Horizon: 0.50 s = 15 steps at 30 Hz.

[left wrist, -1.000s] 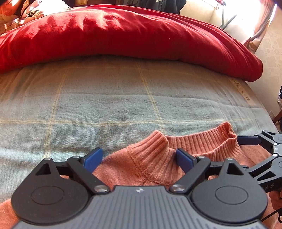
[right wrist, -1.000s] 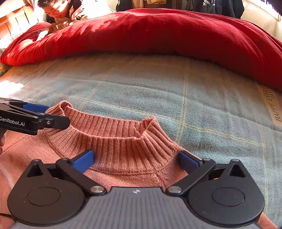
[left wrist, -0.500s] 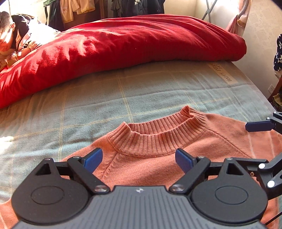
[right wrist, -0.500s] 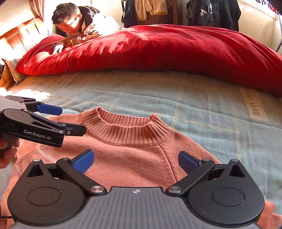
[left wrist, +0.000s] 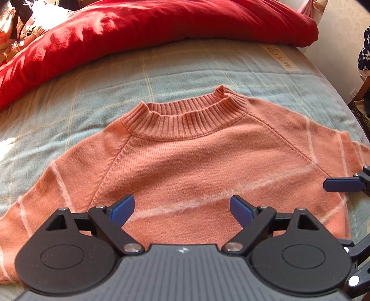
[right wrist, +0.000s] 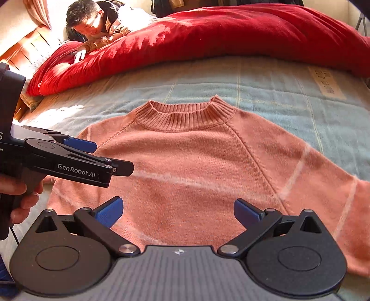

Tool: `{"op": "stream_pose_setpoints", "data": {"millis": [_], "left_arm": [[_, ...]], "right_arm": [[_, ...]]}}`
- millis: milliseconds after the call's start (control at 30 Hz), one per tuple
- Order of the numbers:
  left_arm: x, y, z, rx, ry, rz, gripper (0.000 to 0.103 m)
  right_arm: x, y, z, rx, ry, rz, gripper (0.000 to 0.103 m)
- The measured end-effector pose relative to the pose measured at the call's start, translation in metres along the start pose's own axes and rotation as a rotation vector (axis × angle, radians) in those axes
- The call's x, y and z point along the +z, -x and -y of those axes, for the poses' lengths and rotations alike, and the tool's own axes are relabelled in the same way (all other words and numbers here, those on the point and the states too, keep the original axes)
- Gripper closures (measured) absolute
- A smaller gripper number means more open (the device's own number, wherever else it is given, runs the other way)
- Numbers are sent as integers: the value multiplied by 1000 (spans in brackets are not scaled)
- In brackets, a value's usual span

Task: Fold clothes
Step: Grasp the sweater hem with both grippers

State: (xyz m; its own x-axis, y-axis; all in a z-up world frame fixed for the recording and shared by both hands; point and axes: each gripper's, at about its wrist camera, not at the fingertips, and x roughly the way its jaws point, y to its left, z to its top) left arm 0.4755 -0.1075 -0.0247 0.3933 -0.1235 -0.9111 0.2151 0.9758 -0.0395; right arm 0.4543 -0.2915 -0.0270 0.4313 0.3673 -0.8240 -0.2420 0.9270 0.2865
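A salmon-pink knit sweater with pale stripes lies flat on the bed, ribbed collar pointing away; it also shows in the right wrist view. My left gripper is open and empty, held above the sweater's chest. My right gripper is open and empty, also above the chest. The left gripper shows from the side in the right wrist view, over the sweater's left shoulder. One blue pad of the right gripper shows at the right edge of the left wrist view.
The bed has a pale blue checked blanket. A thick red duvet is bunched along the far side. A person lies at the far left behind it. The bed's right edge drops off near a wall.
Both grippers have pulled back and up from the collar, so much more of the sweater is in view. Both stay open and empty.
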Motion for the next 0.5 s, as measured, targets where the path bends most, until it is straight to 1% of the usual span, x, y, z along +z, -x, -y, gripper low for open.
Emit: {"op": "stream_pose_setpoints", "data": {"millis": [133, 233, 333, 500], "left_arm": [[-12, -18, 5, 3, -8, -56, 14], [-23, -30, 7, -7, -12, -94, 14], [-32, -34, 7, -7, -14, -86, 12], [-33, -32, 6, -12, -4, -80, 12]], "right_arm": [[-13, -20, 6, 10, -62, -74, 0], [-25, -32, 14, -1, -125, -112, 0], [-32, -34, 18, 6, -147, -95, 0], [-31, -40, 17, -9, -132, -112, 0]]}}
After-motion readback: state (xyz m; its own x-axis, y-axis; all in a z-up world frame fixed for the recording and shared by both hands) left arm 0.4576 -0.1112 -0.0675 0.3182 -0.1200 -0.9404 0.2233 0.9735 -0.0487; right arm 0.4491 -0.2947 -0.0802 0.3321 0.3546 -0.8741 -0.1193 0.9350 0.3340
